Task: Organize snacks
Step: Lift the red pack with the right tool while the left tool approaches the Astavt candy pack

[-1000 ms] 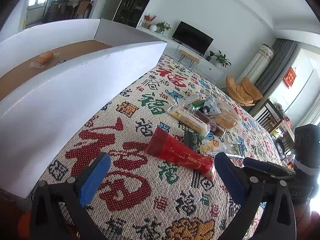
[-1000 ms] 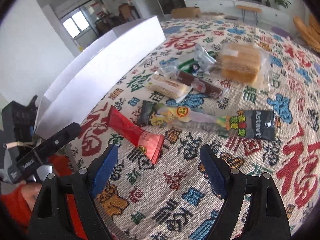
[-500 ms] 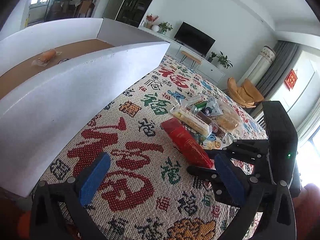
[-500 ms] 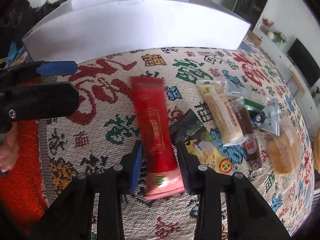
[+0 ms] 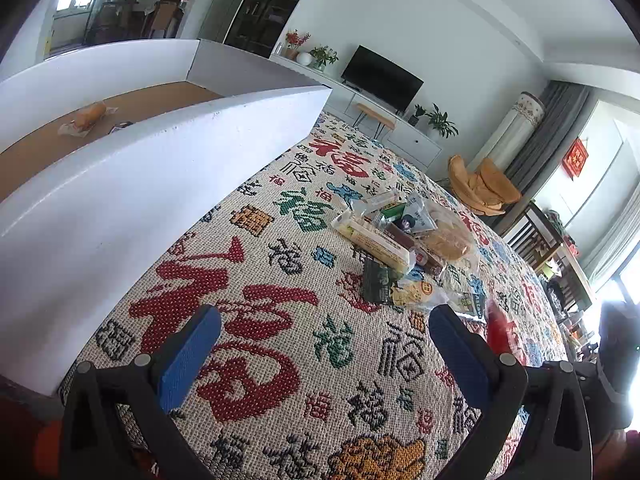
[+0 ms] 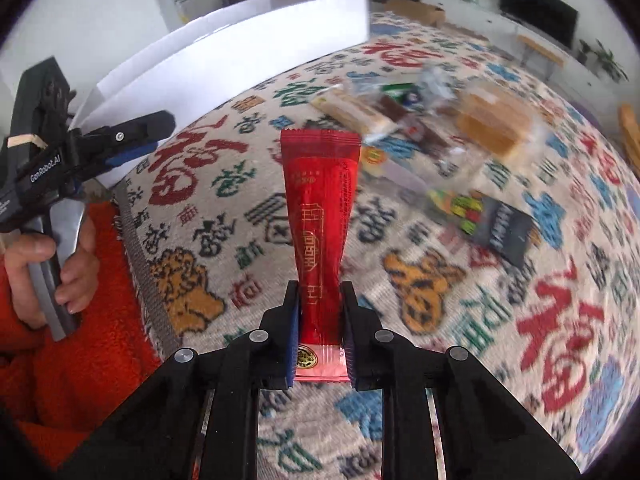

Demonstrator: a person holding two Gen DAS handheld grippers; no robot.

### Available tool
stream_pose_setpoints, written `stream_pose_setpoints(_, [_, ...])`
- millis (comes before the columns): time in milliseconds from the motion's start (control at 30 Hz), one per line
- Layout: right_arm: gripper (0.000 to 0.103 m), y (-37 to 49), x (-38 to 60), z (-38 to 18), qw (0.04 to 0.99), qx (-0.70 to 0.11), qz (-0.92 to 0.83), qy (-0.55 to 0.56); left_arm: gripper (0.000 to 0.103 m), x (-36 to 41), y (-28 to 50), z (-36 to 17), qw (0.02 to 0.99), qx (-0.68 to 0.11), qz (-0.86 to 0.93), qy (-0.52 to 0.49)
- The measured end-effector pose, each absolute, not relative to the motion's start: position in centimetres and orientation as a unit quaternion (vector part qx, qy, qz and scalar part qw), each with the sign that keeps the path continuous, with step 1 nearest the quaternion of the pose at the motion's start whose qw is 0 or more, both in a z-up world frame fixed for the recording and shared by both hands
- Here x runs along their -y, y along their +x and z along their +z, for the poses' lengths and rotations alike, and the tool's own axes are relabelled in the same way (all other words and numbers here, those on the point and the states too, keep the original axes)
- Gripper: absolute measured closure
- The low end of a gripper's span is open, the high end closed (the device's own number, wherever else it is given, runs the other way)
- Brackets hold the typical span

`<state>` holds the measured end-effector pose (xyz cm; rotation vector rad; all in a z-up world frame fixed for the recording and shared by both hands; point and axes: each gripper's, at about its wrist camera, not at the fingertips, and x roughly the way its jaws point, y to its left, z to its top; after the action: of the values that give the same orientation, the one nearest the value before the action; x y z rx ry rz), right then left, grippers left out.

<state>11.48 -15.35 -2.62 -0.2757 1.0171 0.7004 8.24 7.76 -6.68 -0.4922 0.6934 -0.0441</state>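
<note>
While the right gripper (image 6: 319, 316) is pinching the red snack sachet (image 6: 320, 208) near its sealed bottom end, the packet's long axis is running straight ahead toward the white cardboard box (image 6: 240, 40). Off to the left, the left gripper (image 5: 320, 344) is hovering spread and empty, nearer that box (image 5: 132, 184).

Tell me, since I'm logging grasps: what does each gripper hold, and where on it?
The right gripper pinches the red snack packet near its sealed lower end, jaws having just closed on it. The left gripper is open, holding nothing.
</note>
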Motion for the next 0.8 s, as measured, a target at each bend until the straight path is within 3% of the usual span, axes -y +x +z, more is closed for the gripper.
stream_pose_setpoints(167, [0.084,11.4,24.4,-2.4,0.874,-0.435,0.205,-0.063,0.0,-4.6,11.0,-6.6,0.902,-0.381,-0.079,-0.187])
stream_pose_setpoints(433, [0.083,14.9,33.9,-5.3,0.902,-0.408,0.09,0.111,0.0,3.0,18.5,-5.9,0.888,-0.43,-0.16,0.032])
stream_pose_setpoints(700, [0.082,15.0,35.9,-6.1,0.892,-0.398,0.096,0.191,0.001,3.9,22.2,-9.7,0.85,-0.49,-0.185,0.052])
stream_pose_setpoints(800, [0.082,14.8,36.4,-6.3,0.89,-0.396,0.101,0.202,0.012,3.8,19.9,-9.1,0.833,-0.496,-0.237,0.065])
